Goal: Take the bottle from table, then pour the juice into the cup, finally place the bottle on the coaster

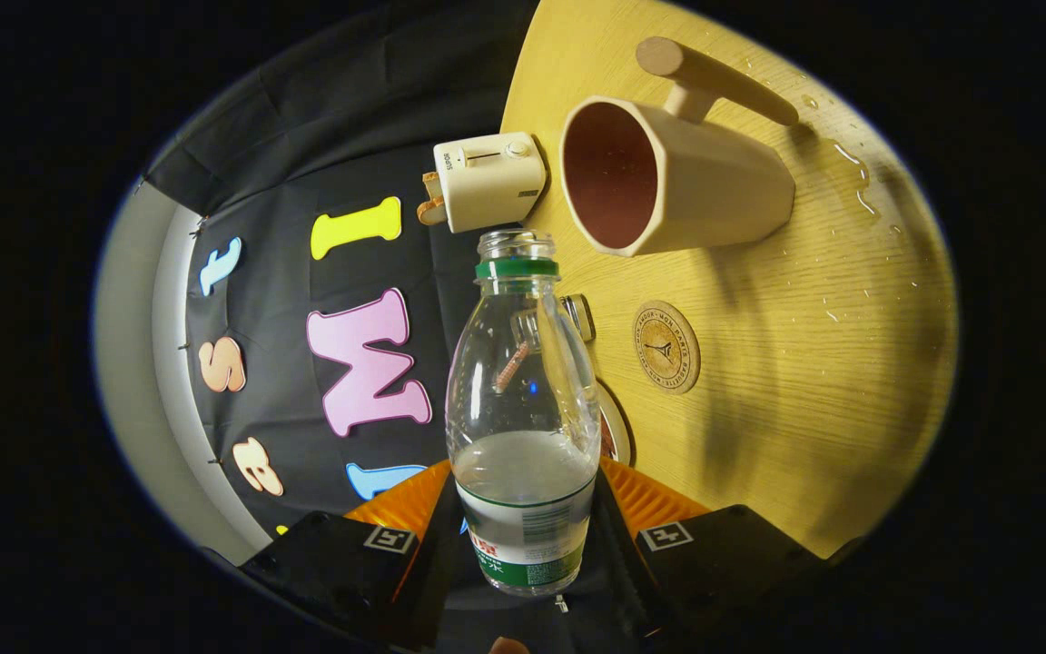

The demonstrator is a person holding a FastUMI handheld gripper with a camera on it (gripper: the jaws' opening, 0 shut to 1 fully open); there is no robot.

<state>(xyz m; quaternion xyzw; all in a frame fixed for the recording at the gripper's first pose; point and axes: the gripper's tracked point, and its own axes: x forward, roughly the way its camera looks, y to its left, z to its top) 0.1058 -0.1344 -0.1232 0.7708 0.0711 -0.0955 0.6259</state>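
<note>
Here, the gripper point(523, 536) has its fingers pinching a clear plastic bottle with a green neck ring point(523, 400), uncapped and partly filled. Beyond it on the light wooden table point(814, 363) stand a beige faceted cup with a wooden handle point(668, 177) and, nearer, a round cork coaster point(666, 346).

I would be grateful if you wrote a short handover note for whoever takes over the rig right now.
Claw: shut on the bottle, gripping its lower body; the cap is off and clear liquid remains inside.
Cup: on the wooden table, beyond the bottle's mouth; its inside looks empty.
Coaster: on the table between cup and claw, bare.
Also there: a small toaster by the cup, and water drops on the table.
Done: bottle taken.
Left: pour into the cup, then set the bottle on the coaster.
</note>
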